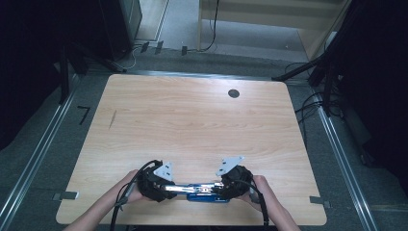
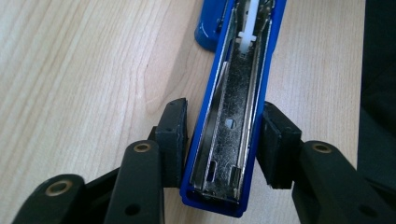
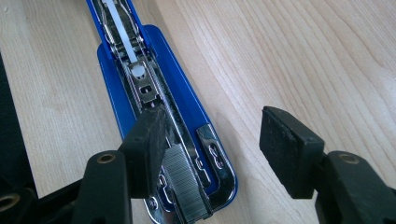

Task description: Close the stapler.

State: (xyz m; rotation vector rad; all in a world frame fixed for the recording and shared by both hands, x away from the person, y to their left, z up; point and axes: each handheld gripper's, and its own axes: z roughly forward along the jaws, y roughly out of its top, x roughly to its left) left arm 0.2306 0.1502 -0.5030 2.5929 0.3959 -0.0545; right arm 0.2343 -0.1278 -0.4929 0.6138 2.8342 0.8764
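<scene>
Glossy blue plastic stapler (image 2: 233, 116), matt wood table (image 1: 192, 110).

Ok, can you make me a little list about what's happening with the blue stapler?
table: light wood
stapler: blue, opened out flat, near the table's near edge
strip of staples: silver, lying in the stapler's metal channel
left gripper: pads pressed on both sides of the stapler's blue arm
right gripper: open, one pad on the strip of staples, the other over bare table
</scene>
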